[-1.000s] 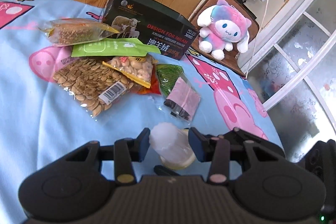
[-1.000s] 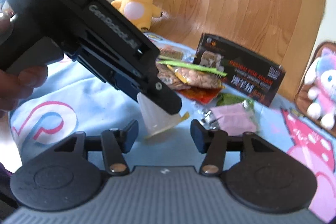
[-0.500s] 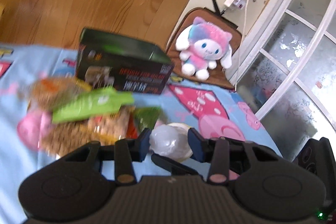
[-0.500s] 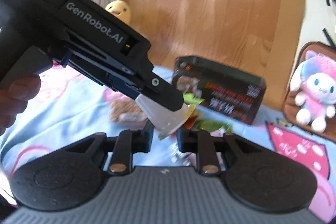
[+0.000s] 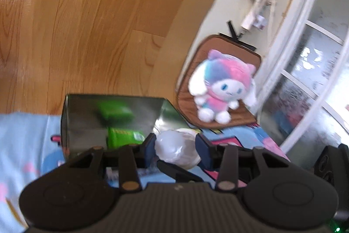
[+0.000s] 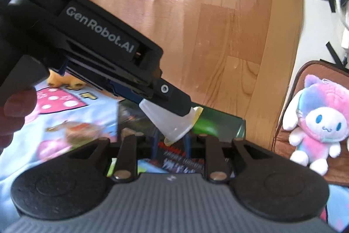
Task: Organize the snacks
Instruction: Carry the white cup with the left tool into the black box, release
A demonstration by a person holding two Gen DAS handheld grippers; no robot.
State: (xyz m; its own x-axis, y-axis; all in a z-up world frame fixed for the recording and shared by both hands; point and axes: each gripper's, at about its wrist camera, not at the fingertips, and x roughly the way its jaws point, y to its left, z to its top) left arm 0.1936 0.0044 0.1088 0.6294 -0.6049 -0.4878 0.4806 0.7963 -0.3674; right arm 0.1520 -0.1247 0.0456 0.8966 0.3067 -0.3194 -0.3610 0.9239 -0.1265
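Note:
My left gripper (image 5: pixel 175 146) is shut on a small translucent jelly cup (image 5: pixel 176 149) with a yellowish lid, held in the air above the dark snack box (image 5: pixel 113 121). The open box holds a green packet (image 5: pixel 124 135). In the right wrist view the left gripper's body (image 6: pixel 91 45) reaches in from the upper left with the cup (image 6: pixel 172 123) in its fingers. My right gripper (image 6: pixel 171 142) has its jaws closed in around the cup's lower rim. The box (image 6: pixel 181 158) lies just beyond, and a blurred snack packet (image 6: pixel 74 130) rests on the blue cloth.
A pink and blue plush toy (image 5: pixel 220 91) sits on a brown cushion (image 5: pixel 235 54) to the right, also in the right wrist view (image 6: pixel 316 123). A wooden panel (image 5: pixel 87 25) stands behind the box. A window frame (image 5: pixel 305 58) is at far right. A blue cartoon cloth (image 6: pixel 87 106) covers the surface.
My left gripper has lifted the cup and tilted up, so the snack pile dropped from view and the box's open top shows. My right gripper's jaws have narrowed around the cup's rim.

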